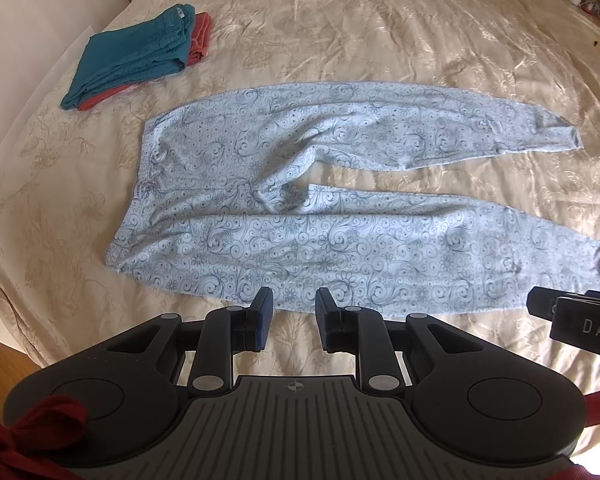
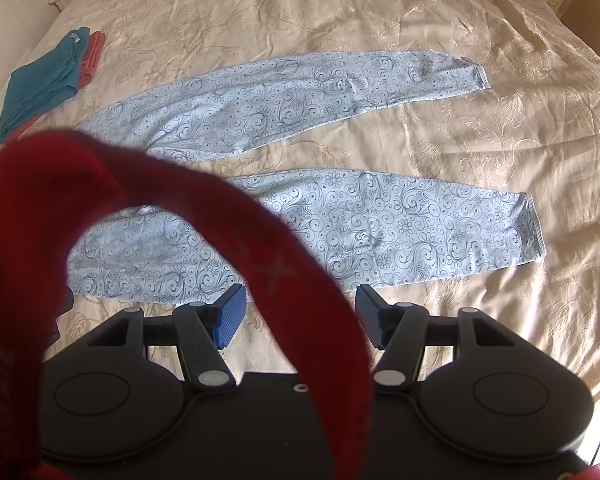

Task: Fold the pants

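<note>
While unfolded, pants (image 1: 300, 200) before parted claws (image 1: 294, 312).

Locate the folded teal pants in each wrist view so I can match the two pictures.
Left wrist: the folded teal pants sit upper left on the bedspread, left of and beyond the waistband of the floral pants.
Right wrist: the teal pants lie at the far left edge, above the red strap.
Shared landmark: the folded red garment under the teal pants, showing along their right edge in both views.
</note>
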The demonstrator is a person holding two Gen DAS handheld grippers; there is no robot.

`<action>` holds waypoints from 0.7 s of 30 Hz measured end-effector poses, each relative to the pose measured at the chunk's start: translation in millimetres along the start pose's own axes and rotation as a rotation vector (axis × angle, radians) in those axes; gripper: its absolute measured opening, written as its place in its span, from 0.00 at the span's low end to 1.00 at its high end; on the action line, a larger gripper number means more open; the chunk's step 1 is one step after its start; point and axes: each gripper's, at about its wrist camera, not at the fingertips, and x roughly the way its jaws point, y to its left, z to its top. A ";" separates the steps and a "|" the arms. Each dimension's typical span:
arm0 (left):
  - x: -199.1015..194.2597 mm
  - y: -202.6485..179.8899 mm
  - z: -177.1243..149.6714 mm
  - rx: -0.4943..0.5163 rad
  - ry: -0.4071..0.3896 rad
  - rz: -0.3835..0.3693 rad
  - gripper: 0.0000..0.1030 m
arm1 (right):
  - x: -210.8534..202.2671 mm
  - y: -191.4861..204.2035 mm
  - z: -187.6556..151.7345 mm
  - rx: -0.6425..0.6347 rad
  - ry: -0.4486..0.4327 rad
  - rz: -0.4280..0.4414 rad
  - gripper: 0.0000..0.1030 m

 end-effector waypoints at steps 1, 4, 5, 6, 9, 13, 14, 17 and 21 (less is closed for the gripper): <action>0.0 -0.1 -0.1 0.000 0.000 0.000 0.22 | 0.1 0.0 -0.4 0.000 0.000 0.000 0.61; 0.1 0.0 -0.1 0.001 -0.001 0.000 0.22 | 0.0 -0.5 -0.2 -0.001 0.001 0.001 0.61; 0.0 0.3 0.1 0.001 0.000 -0.001 0.22 | 0.2 -0.5 -0.9 -0.001 0.000 0.002 0.61; 0.1 0.1 0.0 0.001 0.000 -0.001 0.22 | 0.3 -0.5 -1.1 -0.001 0.001 0.002 0.61; 0.0 0.1 0.0 0.000 0.000 0.000 0.22 | 0.5 -1.0 -0.6 0.000 0.003 0.003 0.61; 0.0 0.4 0.1 -0.001 0.001 0.000 0.22 | 1.3 -0.8 0.0 0.003 0.008 0.004 0.61; 0.4 0.5 0.2 -0.001 0.001 0.000 0.22 | 1.4 -0.5 -0.4 0.002 0.009 0.005 0.61; 0.8 -0.2 -0.8 -0.002 0.002 0.000 0.22 | 0.7 0.1 -0.3 0.000 0.011 0.009 0.61; 0.8 -0.1 -1.1 -0.003 0.001 0.001 0.22 | 1.1 0.4 -0.4 -0.002 0.014 0.017 0.61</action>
